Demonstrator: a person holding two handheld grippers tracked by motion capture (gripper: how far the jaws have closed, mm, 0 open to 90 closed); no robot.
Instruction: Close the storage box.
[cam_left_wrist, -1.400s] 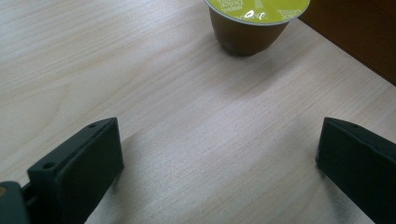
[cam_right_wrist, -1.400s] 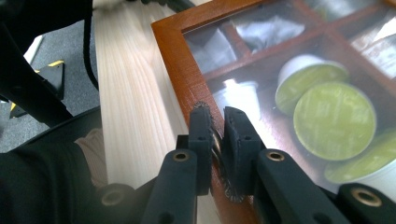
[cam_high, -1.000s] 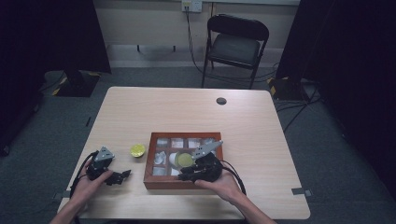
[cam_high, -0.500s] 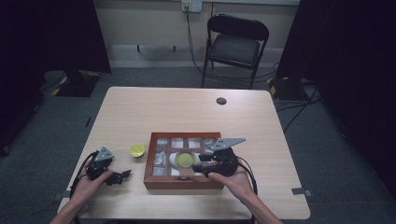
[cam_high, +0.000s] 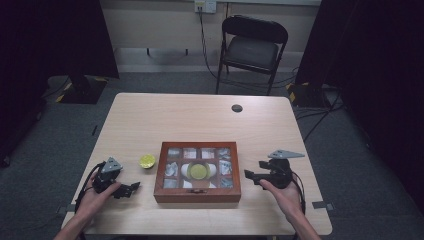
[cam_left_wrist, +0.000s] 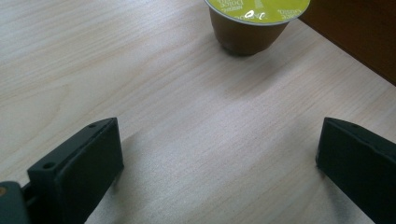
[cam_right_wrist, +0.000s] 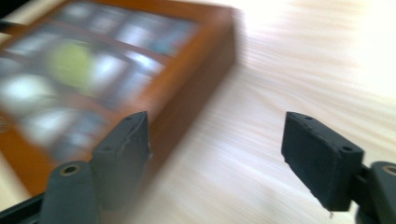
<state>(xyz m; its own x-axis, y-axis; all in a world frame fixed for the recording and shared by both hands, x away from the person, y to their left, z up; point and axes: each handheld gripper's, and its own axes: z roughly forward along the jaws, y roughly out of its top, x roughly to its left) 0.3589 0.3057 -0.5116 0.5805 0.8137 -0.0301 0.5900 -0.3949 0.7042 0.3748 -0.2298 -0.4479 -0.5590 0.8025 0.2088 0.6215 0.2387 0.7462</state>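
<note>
Right gripper pulled clear of the wooden box to its right side, jaws just opened wide and empty. One green-lidded capsule left sitting in the box's middle, so likely that placement done. Second capsule waiting on the table beside the box, ahead of the left gripper, also spread and empty. Two capsules, one box, two grippers.
</note>
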